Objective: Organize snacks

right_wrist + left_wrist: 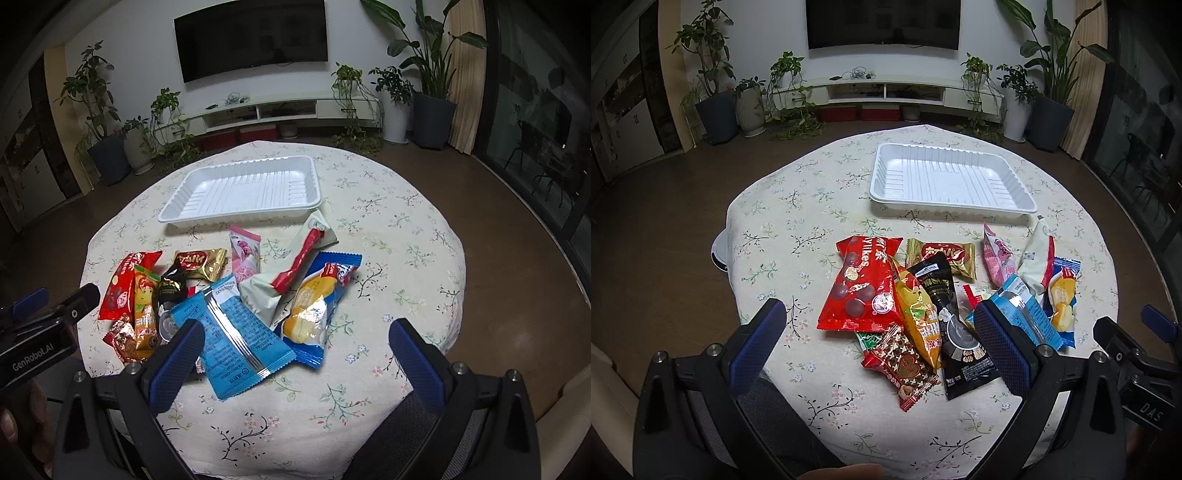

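Note:
A pile of snack packets lies on the floral tablecloth: a red chocolate bag (862,284), an orange packet (918,317), a black packet (951,325), a gold wafer (942,256), a pink packet (997,260), a white-and-red packet (295,269), a light blue packet (236,336) and a blue cake packet (314,306). An empty white tray (945,177) sits behind them; it also shows in the right wrist view (243,188). My left gripper (879,332) is open above the pile's near left. My right gripper (295,347) is open above the blue packets.
The round table's edge (731,236) drops to a brown floor on all sides. A chair back (417,417) sits close under the grippers. Potted plants (713,92) and a TV stand (886,88) line the far wall.

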Available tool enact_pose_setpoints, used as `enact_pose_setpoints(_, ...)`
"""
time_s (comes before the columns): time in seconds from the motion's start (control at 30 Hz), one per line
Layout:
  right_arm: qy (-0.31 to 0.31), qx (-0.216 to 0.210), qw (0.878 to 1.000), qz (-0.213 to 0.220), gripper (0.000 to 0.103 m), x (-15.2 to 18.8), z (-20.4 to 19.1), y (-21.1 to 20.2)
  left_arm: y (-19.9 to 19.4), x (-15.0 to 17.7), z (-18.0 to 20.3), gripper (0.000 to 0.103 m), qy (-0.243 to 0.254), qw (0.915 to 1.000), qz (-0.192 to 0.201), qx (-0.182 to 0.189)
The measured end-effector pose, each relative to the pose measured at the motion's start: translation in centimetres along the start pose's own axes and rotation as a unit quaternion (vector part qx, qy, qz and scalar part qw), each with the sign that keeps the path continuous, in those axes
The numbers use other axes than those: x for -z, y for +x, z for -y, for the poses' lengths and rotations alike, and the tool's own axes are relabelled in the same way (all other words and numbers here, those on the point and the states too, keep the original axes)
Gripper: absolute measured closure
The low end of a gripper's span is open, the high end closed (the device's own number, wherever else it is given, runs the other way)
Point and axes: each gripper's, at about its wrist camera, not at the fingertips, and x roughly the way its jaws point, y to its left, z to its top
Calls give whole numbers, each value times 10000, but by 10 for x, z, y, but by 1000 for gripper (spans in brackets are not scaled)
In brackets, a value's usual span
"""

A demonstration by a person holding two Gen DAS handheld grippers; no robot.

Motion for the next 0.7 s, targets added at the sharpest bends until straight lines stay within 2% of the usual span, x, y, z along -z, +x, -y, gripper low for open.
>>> enact_pose_setpoints(0.7,-9,168,9997,-181,1,1,3,6,2,2,0,0,39,10000,2,-28)
